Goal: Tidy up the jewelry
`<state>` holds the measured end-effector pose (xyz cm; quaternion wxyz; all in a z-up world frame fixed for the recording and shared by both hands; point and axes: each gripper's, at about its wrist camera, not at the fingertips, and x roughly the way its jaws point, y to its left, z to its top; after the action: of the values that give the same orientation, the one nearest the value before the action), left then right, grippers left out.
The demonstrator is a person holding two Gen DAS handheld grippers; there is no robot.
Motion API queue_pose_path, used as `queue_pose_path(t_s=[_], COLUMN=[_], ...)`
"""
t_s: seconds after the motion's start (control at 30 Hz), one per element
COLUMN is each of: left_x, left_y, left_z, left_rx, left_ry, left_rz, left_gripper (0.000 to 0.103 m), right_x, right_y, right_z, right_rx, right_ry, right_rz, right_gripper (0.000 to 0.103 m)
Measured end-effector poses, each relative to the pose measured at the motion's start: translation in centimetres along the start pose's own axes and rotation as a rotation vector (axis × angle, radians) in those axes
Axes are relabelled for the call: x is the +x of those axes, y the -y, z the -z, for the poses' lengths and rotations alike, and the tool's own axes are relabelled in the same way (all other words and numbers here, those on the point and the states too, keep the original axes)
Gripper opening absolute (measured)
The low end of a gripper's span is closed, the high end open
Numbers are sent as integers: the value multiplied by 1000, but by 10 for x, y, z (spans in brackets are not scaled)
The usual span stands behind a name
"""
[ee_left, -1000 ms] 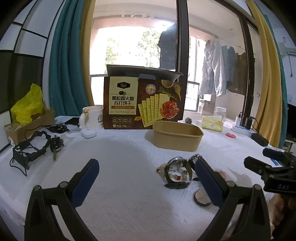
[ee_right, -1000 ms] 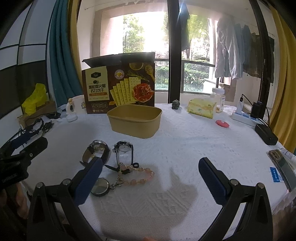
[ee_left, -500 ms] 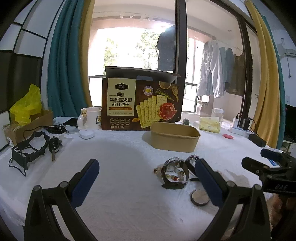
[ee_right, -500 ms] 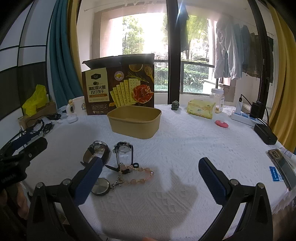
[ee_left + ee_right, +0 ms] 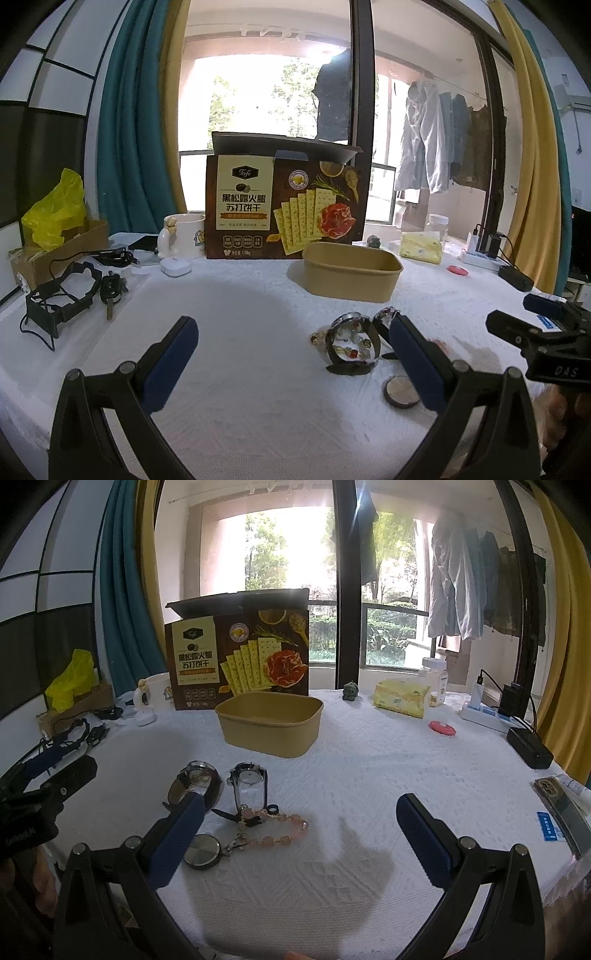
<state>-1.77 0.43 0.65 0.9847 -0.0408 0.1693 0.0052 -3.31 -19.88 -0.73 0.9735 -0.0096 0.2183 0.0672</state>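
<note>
Two wristwatches stand on the white tablecloth: a dark-strapped one (image 5: 197, 781) and a silver one (image 5: 249, 781). A pink bead bracelet (image 5: 275, 829) and a round silver disc (image 5: 202, 854) lie in front of them. A tan paper tray (image 5: 269, 723) sits behind them, empty. In the left wrist view the dark-strapped watch (image 5: 352, 343), disc (image 5: 400, 391) and tray (image 5: 351, 273) show too. My right gripper (image 5: 299, 834) is open above the bracelet. My left gripper (image 5: 291, 354) is open, left of the watches. Both are empty.
A cracker box (image 5: 240, 661) stands behind the tray, with a mug (image 5: 184, 236) beside it. Keys (image 5: 110, 291) and a black frame (image 5: 61, 299) lie at left. A tissue pack (image 5: 400, 698), power strip (image 5: 487, 712) and phone (image 5: 561, 808) lie at right.
Both grippers stay open and nearly still. The left view has shifted slightly lower and closer to the watches.
</note>
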Motion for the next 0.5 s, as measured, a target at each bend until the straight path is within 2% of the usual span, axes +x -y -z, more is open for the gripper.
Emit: queue_pose_path(t_s=[0.5], left_x=[0], left_y=[0], left_z=[1], left_rx=[-5], left_ry=[-1], left_rz=[8], left_gripper=[103], right_x=[-1], right_y=[0], right_z=[-1], right_rx=[5], right_ry=[4], right_rz=[4], right_gripper=[103])
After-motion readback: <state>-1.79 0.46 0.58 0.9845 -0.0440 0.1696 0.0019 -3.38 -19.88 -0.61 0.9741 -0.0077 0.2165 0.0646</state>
